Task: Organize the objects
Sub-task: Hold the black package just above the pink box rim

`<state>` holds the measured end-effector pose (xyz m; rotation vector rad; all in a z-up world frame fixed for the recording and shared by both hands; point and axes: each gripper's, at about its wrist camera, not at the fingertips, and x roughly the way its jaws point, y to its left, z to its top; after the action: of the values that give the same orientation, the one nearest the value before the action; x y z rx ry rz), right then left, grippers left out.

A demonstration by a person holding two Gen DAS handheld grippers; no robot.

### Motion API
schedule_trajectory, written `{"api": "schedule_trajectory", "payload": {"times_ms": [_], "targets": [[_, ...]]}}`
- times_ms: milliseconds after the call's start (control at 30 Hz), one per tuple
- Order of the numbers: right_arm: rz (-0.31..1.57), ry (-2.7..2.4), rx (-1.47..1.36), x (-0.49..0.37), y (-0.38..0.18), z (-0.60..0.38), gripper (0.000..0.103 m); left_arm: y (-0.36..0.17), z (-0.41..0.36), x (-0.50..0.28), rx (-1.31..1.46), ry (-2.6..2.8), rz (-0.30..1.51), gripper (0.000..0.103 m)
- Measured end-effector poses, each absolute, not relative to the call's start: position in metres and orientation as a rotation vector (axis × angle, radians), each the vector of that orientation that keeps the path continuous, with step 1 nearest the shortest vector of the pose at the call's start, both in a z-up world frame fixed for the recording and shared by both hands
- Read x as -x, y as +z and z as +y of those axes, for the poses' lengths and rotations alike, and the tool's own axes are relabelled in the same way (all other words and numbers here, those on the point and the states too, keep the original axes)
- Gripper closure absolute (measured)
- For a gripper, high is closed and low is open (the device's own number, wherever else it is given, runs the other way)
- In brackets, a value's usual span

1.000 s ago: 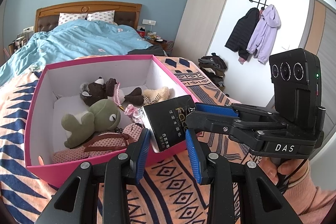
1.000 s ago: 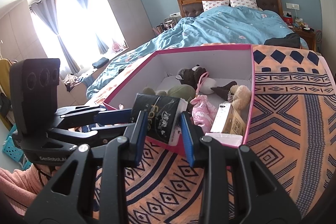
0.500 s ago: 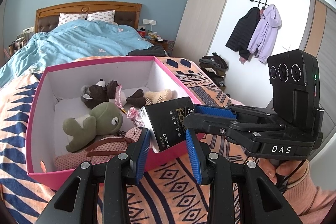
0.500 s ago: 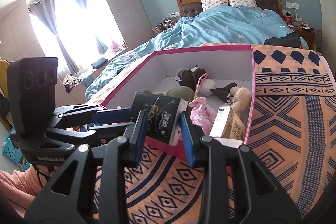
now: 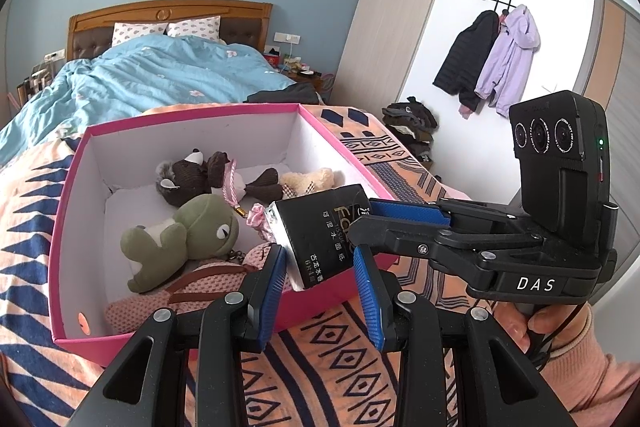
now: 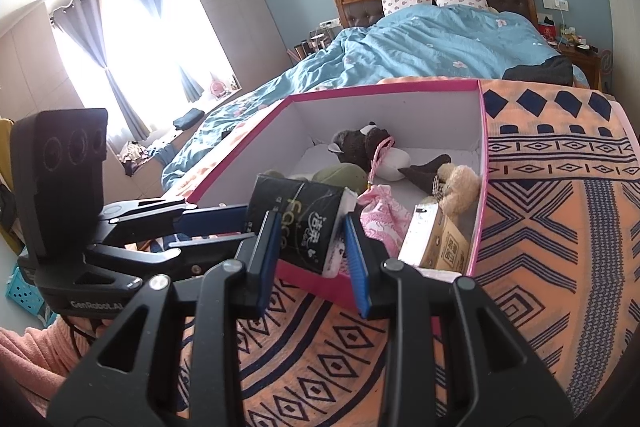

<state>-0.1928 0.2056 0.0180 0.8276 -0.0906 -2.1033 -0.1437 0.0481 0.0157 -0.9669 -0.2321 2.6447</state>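
A black tissue pack [image 5: 320, 239] hangs over the near right corner of the pink box [image 5: 192, 113]. My left gripper [image 5: 320, 259] is shut on its lower end, a blue pad against each side. My right gripper [image 5: 362, 219] reaches in from the right and is shut on the same pack [image 6: 308, 223]. In the right wrist view the left gripper [image 6: 246, 223] comes in from the left. Inside the box [image 6: 380, 89] lie a green frog plush [image 5: 192, 227], a brown bear [image 5: 192, 175], a small beige bear [image 6: 460, 183], a pink pouch [image 6: 380, 219] and a small carton [image 6: 440, 243].
The box rests on an orange and navy patterned blanket [image 5: 320, 367] at the foot of a bed with a blue duvet [image 5: 160, 75]. Coats [image 5: 496, 59] hang on the right wall above a clothes pile [image 5: 412, 123]. A person's hand [image 5: 560, 327] holds the right gripper.
Nothing has visibly changed beyond a very slight drift of both views. Both grippers stay closed on the tissue pack over the box corner.
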Motion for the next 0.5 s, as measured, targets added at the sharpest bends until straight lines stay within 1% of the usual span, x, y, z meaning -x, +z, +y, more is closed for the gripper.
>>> {"api": "schedule_trajectory", "payload": {"times_ms": [500], "targets": [[-0.090,-2.101,-0.845,0.1995,0.0154,0.2008,0.068,0.0126,0.0419,0.1509,0.985,2.639,-0.250,0.068]]}}
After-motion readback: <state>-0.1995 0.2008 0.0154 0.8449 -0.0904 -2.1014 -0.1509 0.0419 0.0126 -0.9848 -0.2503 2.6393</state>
